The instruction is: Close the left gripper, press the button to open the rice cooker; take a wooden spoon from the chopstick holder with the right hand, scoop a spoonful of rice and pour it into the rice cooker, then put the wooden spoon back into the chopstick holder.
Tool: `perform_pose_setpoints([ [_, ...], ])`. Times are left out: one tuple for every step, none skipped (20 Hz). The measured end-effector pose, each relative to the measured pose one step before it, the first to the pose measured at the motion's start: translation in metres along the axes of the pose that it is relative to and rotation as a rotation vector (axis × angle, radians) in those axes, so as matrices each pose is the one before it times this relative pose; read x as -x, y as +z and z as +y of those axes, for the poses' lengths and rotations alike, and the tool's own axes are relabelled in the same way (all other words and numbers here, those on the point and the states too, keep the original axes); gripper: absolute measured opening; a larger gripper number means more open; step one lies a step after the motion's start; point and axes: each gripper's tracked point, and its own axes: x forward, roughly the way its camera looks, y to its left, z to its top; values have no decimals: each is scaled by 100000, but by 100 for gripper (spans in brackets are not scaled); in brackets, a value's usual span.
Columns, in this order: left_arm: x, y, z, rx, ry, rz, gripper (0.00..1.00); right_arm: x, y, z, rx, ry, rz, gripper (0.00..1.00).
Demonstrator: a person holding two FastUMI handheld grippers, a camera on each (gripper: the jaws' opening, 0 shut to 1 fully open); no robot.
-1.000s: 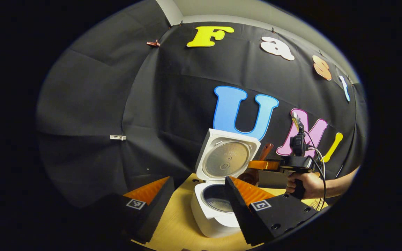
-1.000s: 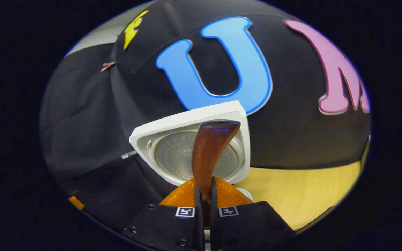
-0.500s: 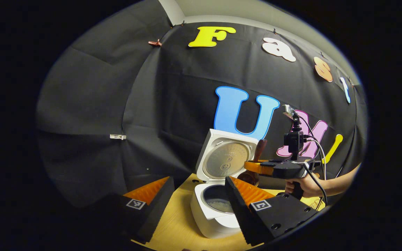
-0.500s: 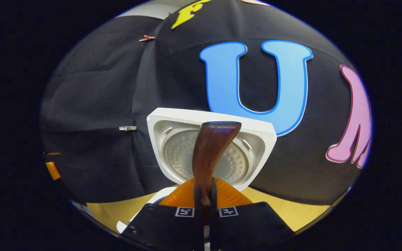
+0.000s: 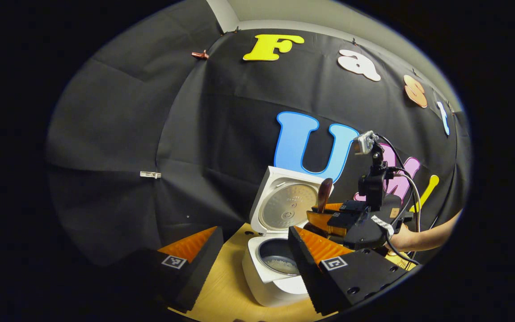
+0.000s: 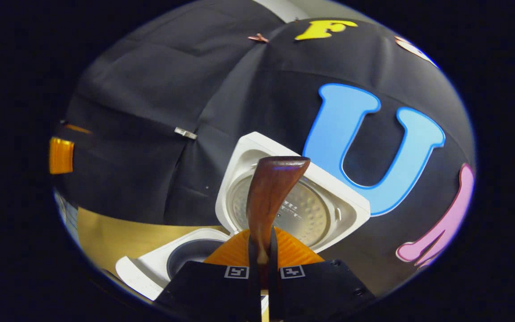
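On the wooden tabletop (image 5: 221,286), the white rice cooker (image 5: 271,277) stands w/ lid (image 5: 286,205) raised upright, a little rice (image 5: 284,264) pale in the dark inner pot. Just right of the lid, the wooden spoon (image 6: 268,197) is clamped by its handle between the right tongs (image 6: 262,264), both fingers pressing it, bowl end up in front of the lid's metal plate. Left gripper view shows the pot's contents plus the right tongs (image 5: 322,219) from outside: tilted, nose toward the cooker, spoon (image 5: 323,194) poking up, camera mast above, a hand (image 5: 398,241) and bare forearm behind. Right gripper view has pot rim at lower left, rice not visible there. Left tongs (image 5: 253,250) hover near side of the cooker, fingers spread wide, nothing between them. Vs. half a sec. ago: right tongs have swung round and rolled, horizon now slanted in their view; the hand is mostly hidden behind the tool body. Cooker and left tongs unchanged.
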Motion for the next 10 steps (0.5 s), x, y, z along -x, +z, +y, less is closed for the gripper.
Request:
perform_pose_setpoints([
  [57,-247,71,283,396,135,93,76,-114,543,3478,1072,154,11],
  [196,-120,162,223,595,307,93,11,-117,474,2109,862,392,11],
  [155,-65,41,150,471,211,93,71,-74,346,-82,1100,520,11],
  [159,65,68,36,529,-13,93,36,67,233,-2380,907,248,11],
  [143,-106,50,22,516,-2,93,61,199,-2,-5143,522,-110,10],
  [147,43,0,-21,485,-11,93,-79,281,-386,-6796,-196,-36,11],
  [16,79,29,-53,480,-38,93,8,220,-454,-8542,-723,120,11],
  [76,98,-26,-17,264,-170,93,76,43,-457,-7946,-668,262,11],
  [100,28,-84,-27,137,-266,93,180,-18,-452,-7394,-421,543,11],
  [85,138,-93,-72,-20,-145,93,-37,-162,-461,-7779,-386,458,11],
])
